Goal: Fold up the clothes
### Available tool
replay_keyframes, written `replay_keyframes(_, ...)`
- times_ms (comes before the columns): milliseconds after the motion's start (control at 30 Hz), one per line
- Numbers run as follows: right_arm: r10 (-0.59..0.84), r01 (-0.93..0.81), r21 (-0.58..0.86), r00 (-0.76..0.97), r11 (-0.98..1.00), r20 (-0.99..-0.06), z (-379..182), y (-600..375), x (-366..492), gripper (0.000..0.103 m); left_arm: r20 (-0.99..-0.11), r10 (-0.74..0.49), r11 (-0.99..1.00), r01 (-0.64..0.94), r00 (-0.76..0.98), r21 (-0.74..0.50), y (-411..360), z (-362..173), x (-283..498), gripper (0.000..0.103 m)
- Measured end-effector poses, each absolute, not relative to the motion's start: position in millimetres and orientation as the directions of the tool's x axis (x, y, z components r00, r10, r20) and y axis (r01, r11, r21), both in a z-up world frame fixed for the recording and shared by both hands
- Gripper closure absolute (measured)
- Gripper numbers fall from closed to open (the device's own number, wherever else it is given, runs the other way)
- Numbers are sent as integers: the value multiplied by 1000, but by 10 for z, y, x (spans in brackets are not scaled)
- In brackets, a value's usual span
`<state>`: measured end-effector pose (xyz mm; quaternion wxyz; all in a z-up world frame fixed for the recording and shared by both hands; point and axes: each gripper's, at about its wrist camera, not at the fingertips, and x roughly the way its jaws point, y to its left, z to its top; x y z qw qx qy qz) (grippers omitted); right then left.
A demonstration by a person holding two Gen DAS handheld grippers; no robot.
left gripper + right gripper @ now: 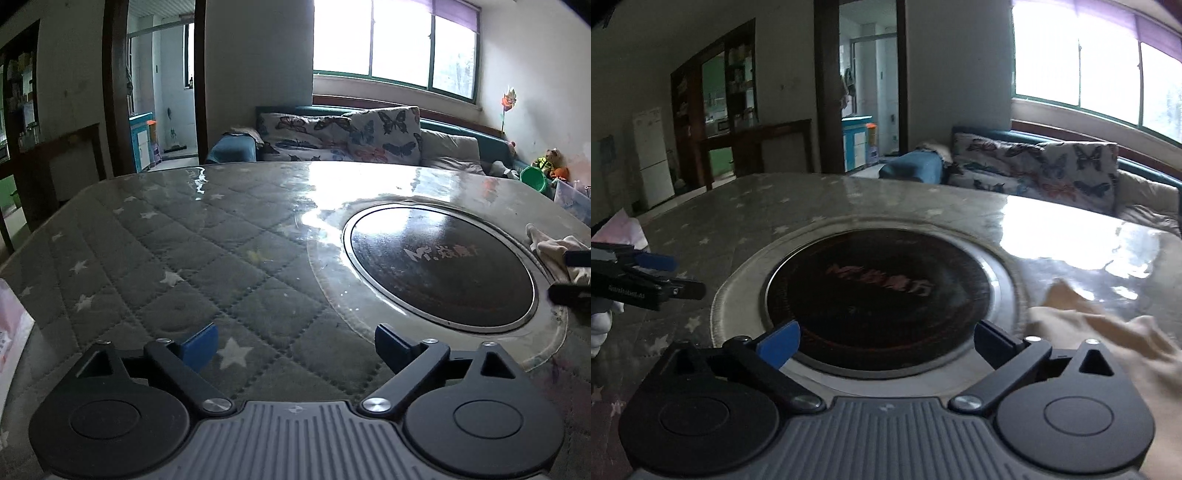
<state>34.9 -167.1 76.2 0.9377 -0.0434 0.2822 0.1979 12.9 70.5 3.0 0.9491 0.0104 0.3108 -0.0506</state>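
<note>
Your cream-coloured crumpled cloth garment [1108, 350] lies on the table just right of the round black glass hotplate [879, 299], touching its clear plastic surround. Your right gripper [886, 341] hangs over the hotplate's near rim, jaws spread wide with nothing between them. Your left gripper [295, 347], equally released and empty, sits left of the hotplate above the grey star-printed quilted table cover [166, 251]. The hotplate's pale lettering begins "Mr."; the rest is unreadable.

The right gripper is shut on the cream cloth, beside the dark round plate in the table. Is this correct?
Not quite. In the right wrist view the right gripper is open and empty; the cream cloth lies to its right, beside the dark round plate.
</note>
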Motion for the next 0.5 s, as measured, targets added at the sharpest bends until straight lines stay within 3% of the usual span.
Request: replay_keyframes(500,340,-406,49,688,912,-641,578,-1498,500,0,-633,-55,998,71,772,-1,683,-38,240,0)
